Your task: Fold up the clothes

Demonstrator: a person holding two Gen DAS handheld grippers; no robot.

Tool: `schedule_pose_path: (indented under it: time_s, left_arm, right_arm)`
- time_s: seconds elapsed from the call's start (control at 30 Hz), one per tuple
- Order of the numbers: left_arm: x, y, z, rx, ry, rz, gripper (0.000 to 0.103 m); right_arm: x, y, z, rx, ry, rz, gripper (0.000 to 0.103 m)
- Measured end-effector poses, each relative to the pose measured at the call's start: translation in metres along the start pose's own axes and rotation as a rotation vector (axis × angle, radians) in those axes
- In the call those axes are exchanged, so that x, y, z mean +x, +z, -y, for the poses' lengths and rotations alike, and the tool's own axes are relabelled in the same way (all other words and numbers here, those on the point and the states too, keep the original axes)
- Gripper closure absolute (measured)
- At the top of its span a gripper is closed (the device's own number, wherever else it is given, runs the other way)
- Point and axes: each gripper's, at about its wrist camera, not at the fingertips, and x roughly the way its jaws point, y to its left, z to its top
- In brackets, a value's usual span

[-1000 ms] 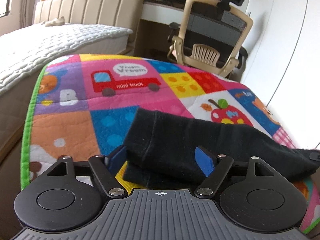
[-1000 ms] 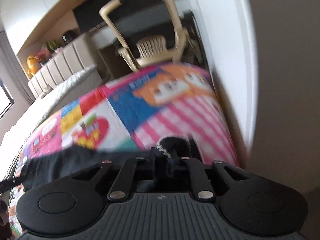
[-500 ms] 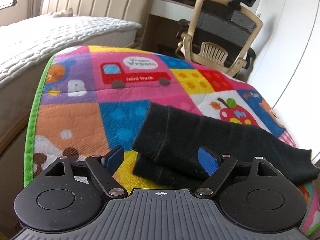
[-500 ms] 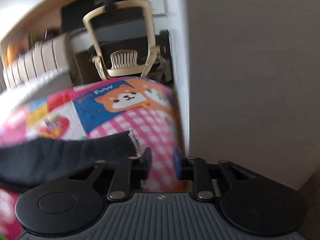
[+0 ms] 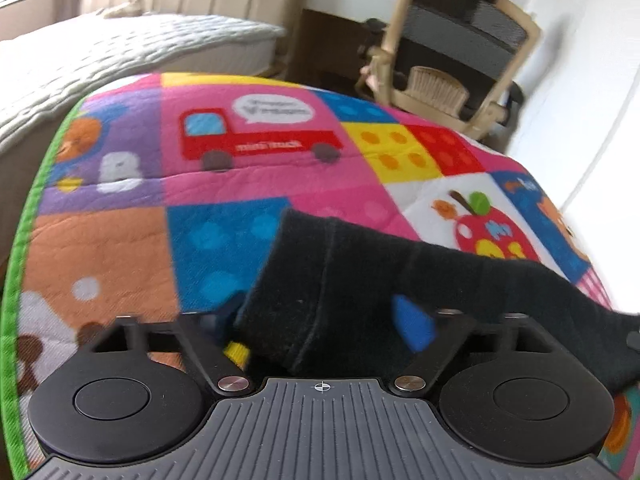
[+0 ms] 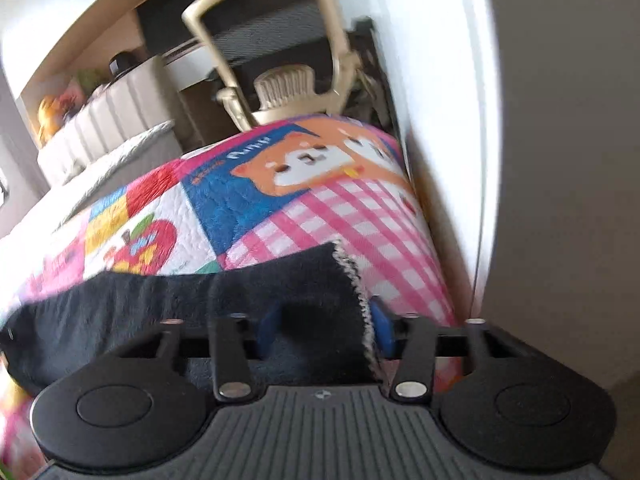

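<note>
black garment point(image 5: 340, 280) lies on a colourful mat point(image 5: 240, 168); left gripper point(image 5: 320, 324) and right gripper point(image 6: 322, 326) both spread wide around its ends.

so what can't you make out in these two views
- Garment, left wrist view: type unclear; its near edge is hidden behind the gripper body.
- Left fingers: one tip is blurred, partly behind the cloth.
- Right gripper, right wrist view: cloth covers the gap, so grip unclear.
- Truck lettering: blurred.
</note>
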Motion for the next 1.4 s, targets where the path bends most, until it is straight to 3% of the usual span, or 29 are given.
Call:
schedule_pose_path:
  time_s: [0.03, 0.07, 0.23, 0.4, 0.53, 0.73, 0.8, 0.87, 0.93, 1.03, 1.1, 1.17, 1.4]
  left_arm:
    - [0.000, -0.001, -0.001, 0.006, 0.007, 0.012, 0.044]
    - [-0.001, -0.001, -0.002, 0.009, 0.012, 0.023, 0.048]
    - [-0.009, 0.002, -0.010, -0.001, 0.014, 0.074, 0.059]
    - [-0.018, 0.013, -0.017, 0.014, 0.091, 0.150, 0.060]
    - [-0.020, 0.021, -0.025, 0.002, 0.151, 0.172, 0.059]
    - [-0.049, 0.016, -0.006, 0.038, 0.194, 0.261, 0.054]
    - [-0.062, 0.017, 0.008, 0.056, 0.170, 0.303, 0.046]
    - [-0.067, 0.018, 0.026, 0.084, 0.099, 0.312, 0.034]
    - [-0.056, 0.014, 0.052, 0.119, 0.002, 0.261, 0.029]
    - [-0.027, -0.001, 0.094, 0.173, -0.112, 0.150, 0.029]
    - [-0.007, -0.016, 0.117, 0.205, -0.140, 0.092, 0.029]
    - [0.006, -0.027, 0.132, 0.219, -0.159, 0.047, 0.026]
    - [0.012, -0.042, 0.144, 0.271, -0.146, 0.072, 0.010]
  right_arm:
    - [-0.003, 0.001, -0.003, -0.027, 0.012, 0.006, 0.080]
    - [-0.006, 0.003, -0.006, -0.046, 0.018, 0.013, 0.081]
    - [-0.004, 0.015, -0.024, -0.110, 0.033, 0.053, 0.084]
    - [0.013, 0.035, -0.055, -0.181, 0.067, 0.095, 0.084]
    - [0.029, 0.042, -0.066, -0.189, 0.070, 0.074, 0.083]
    - [0.035, 0.025, -0.032, -0.073, -0.020, 0.022, 0.074]
    - [0.028, 0.021, -0.024, -0.038, -0.017, 0.035, 0.073]
    - [0.022, 0.018, -0.020, -0.020, -0.011, 0.047, 0.073]
    - [0.020, 0.015, -0.020, -0.015, 0.007, 0.047, 0.073]
    - [0.025, 0.011, -0.015, 0.039, 0.044, 0.028, 0.072]
    - [0.026, 0.006, -0.012, 0.062, 0.054, 0.039, 0.072]
    - [0.023, 0.003, -0.012, 0.071, 0.060, 0.051, 0.079]
    - [0.009, -0.010, -0.012, 0.094, 0.093, 0.046, 0.083]
